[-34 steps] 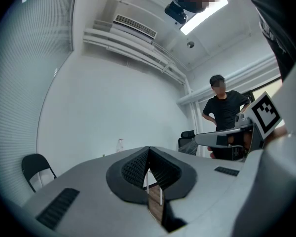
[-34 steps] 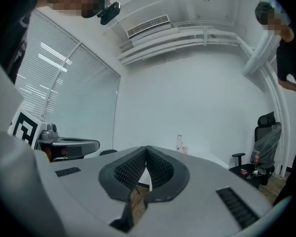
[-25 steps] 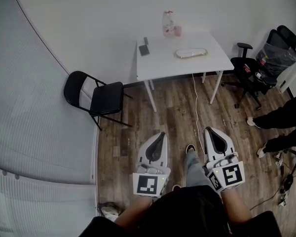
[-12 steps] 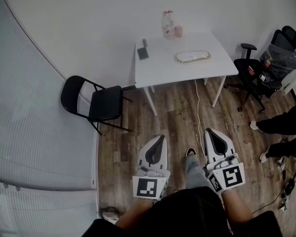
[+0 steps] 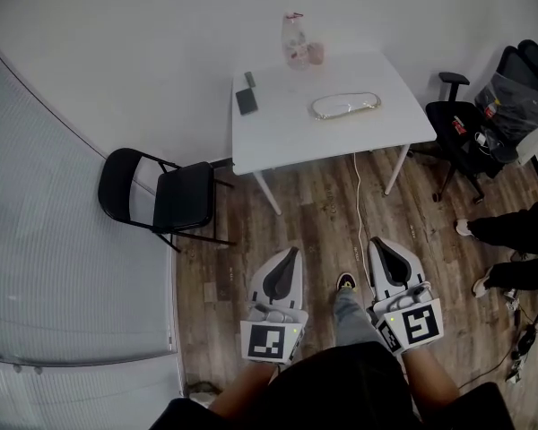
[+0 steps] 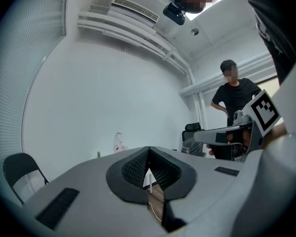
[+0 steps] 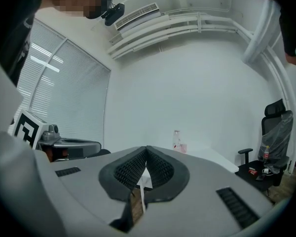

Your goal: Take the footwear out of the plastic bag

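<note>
A pale, flat oval bundle in clear plastic (image 5: 345, 106), apparently the bagged footwear, lies on the white table (image 5: 403, 124) far ahead of me; its contents are too small to make out. My left gripper (image 5: 293, 252) and right gripper (image 5: 377, 243) are held side by side at waist height over the wood floor, well short of the table. Both point level toward it with jaws shut and nothing between them. The left gripper view shows its shut tips (image 6: 148, 149), and the right gripper view shows its own (image 7: 146, 148).
A clear bottle (image 5: 294, 41), a pink cup (image 5: 316, 54) and a dark flat device (image 5: 246, 101) share the table. A black folding chair (image 5: 161, 195) stands left, an office chair (image 5: 471, 128) right. Another person's legs (image 5: 511, 231) are at far right. A cable (image 5: 359, 195) runs across the floor.
The table, folding chair and office chair have all drawn nearer and shifted left in view as I step forward. Both grippers keep the same shut pose in front of me.
</note>
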Tool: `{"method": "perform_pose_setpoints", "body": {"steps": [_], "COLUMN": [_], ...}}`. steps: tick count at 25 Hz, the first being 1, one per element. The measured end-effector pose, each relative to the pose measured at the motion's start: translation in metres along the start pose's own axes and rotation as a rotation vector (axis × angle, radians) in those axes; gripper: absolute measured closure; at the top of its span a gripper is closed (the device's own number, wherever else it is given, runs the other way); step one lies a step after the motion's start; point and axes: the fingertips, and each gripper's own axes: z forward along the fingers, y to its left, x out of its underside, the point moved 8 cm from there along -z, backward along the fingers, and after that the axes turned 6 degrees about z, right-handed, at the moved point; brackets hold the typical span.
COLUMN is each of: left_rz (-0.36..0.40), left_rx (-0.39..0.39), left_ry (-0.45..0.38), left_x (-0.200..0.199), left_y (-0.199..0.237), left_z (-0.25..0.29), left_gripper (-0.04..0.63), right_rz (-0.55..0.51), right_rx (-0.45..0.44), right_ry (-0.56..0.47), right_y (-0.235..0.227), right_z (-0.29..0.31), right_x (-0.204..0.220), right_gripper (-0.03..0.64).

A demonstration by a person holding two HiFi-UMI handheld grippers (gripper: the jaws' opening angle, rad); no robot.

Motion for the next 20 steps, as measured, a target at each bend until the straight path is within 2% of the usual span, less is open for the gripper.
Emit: {"method": "perform_pose_setpoints", "body": {"steps": [5,20], "left_rz": [0.007,0.011], "left_rx": [0.009,0.029], "left_ry": [0.014,0.058], "left_x": [-0.007,-0.013], "left_y": [0.010,0.020], "left_z": [0.043,0.165], "left_gripper": [0.574,0.574], "right_rz": [0.035,0.046], "right_rx": [-0.002,0.000], "right_ry": [0.016,0.030], "right_y": [-0.030,-0.115], "right_z": [0.034,0.111], "right_x": [-0.005,-0.021], "right_gripper": [0.600,0.600]}}
